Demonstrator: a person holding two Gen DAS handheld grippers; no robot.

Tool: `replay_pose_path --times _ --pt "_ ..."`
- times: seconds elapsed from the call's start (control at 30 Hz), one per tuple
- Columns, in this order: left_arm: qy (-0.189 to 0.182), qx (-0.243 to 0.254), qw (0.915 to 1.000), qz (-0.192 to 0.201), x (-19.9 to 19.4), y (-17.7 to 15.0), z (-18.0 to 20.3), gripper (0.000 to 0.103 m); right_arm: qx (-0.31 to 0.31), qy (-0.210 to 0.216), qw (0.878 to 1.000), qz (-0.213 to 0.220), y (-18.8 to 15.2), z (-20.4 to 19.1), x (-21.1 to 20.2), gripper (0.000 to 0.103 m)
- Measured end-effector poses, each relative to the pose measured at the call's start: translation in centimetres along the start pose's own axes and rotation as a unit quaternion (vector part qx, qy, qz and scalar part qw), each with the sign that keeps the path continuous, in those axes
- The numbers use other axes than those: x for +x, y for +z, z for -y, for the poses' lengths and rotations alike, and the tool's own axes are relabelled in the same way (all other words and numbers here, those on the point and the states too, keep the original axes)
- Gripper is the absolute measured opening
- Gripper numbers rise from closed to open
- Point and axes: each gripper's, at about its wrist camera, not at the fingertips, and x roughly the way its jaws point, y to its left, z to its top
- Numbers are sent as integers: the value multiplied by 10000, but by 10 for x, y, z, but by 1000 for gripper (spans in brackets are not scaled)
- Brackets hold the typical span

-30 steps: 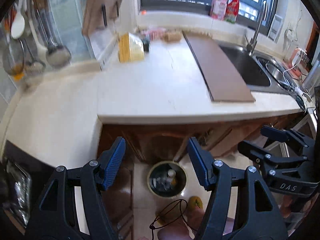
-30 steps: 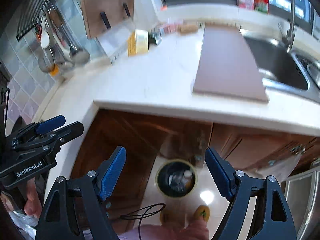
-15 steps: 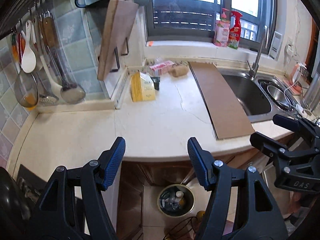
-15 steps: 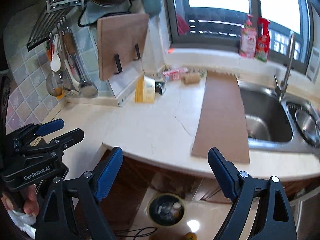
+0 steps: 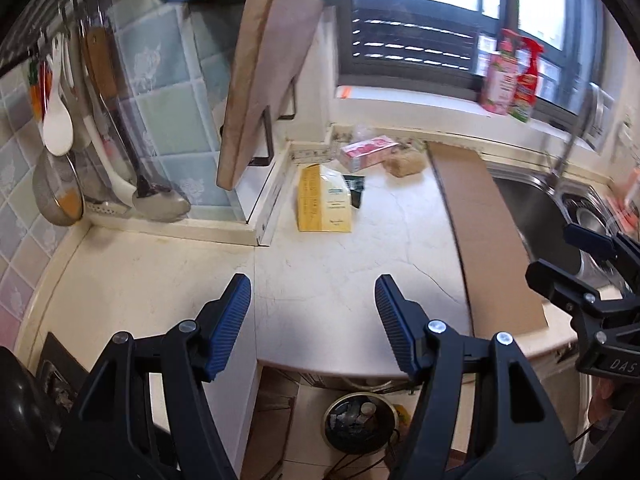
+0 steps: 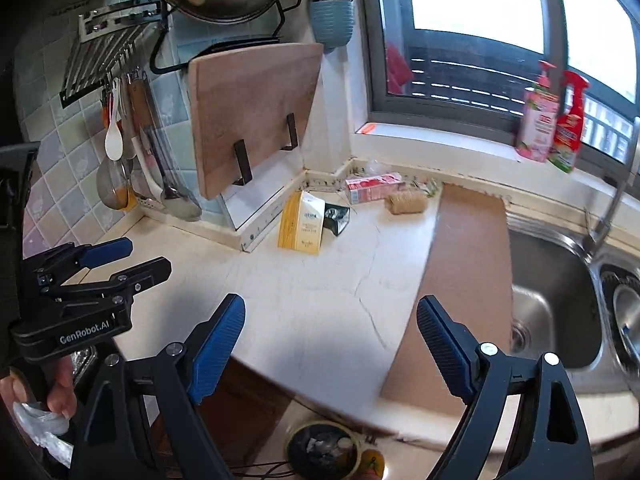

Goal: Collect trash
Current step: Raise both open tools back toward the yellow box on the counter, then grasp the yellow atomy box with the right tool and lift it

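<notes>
Trash lies at the back of the counter: a yellow carton (image 5: pixel 324 203) (image 6: pixel 302 223), a small black box (image 5: pixel 355 188) (image 6: pixel 337 216), a pink box (image 5: pixel 368 153) (image 6: pixel 372 188) and a brown crumpled lump (image 5: pixel 404 165) (image 6: pixel 407 202). A round trash bin (image 5: pixel 360 424) (image 6: pixel 322 450) with litter stands on the floor below the counter edge. My left gripper (image 5: pixel 312 304) is open and empty above the near counter. My right gripper (image 6: pixel 330 324) is open and empty, to its right.
A brown board (image 5: pixel 480 236) (image 6: pixel 464 272) lies on the counter beside the steel sink (image 6: pixel 556 300). A wooden cutting board (image 6: pixel 248 116) stands in a wall rack, ladles (image 5: pixel 152 196) hang at left. Two bottles (image 6: pixel 554 120) stand on the windowsill.
Both grippers rose from looking at the floor bin and cabinet front to looking over the counter. Their jaws stayed open and empty.
</notes>
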Motion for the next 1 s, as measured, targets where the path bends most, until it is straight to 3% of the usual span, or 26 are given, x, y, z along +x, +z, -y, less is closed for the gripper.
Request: replay_pose_path --times 0.27,0.5,0.6,0.8,1.0 --pt "180 -832 9960 -277 91 33 -3 62 -104 448 9979 -451 49 50 110 89" --pt "299 -1388 9894 -318 179 38 15 62 -56 1075 9899 -925 78 86 232 85" --pt "472 -1524 9865 -379 213 37 19 62 -102 1398 9834 -1154 82 88 278 76" --pt "1035 -1701 9791 -410 248 30 10 62 -62 2156 9648 -1507 86 74 368 74" --pt "1383 -1948 9707 -255 263 28 -6 62 13 2428 9553 -1685 84 52 428 68"
